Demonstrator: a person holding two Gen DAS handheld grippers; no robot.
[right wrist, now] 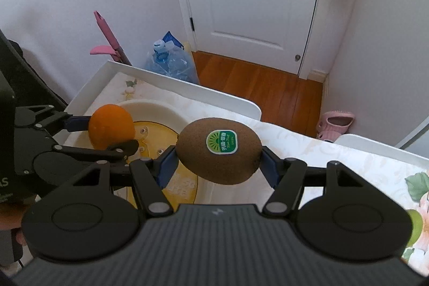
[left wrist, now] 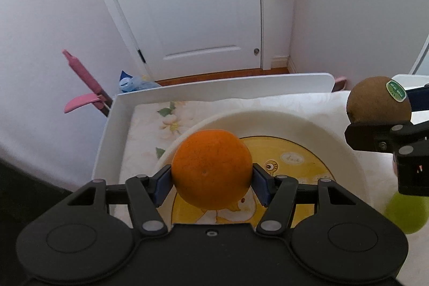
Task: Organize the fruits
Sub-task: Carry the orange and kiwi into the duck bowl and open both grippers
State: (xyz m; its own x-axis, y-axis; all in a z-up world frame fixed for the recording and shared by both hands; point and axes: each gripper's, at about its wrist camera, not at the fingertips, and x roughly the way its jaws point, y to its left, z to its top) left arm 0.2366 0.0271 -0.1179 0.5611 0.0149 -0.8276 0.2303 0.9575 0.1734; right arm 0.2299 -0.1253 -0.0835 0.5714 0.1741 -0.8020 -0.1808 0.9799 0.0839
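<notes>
Now | left tool clamps orange over bowl | right tool pinches kiwi above bowl's right rim | green fruit half hidden, blurred, behind right tool.

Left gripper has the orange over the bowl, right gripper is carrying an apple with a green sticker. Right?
Not quite. The right gripper is shut on a brown kiwi with a green sticker, not an apple; the right wrist view shows it. The left gripper does hold the orange over the bowl.
</notes>
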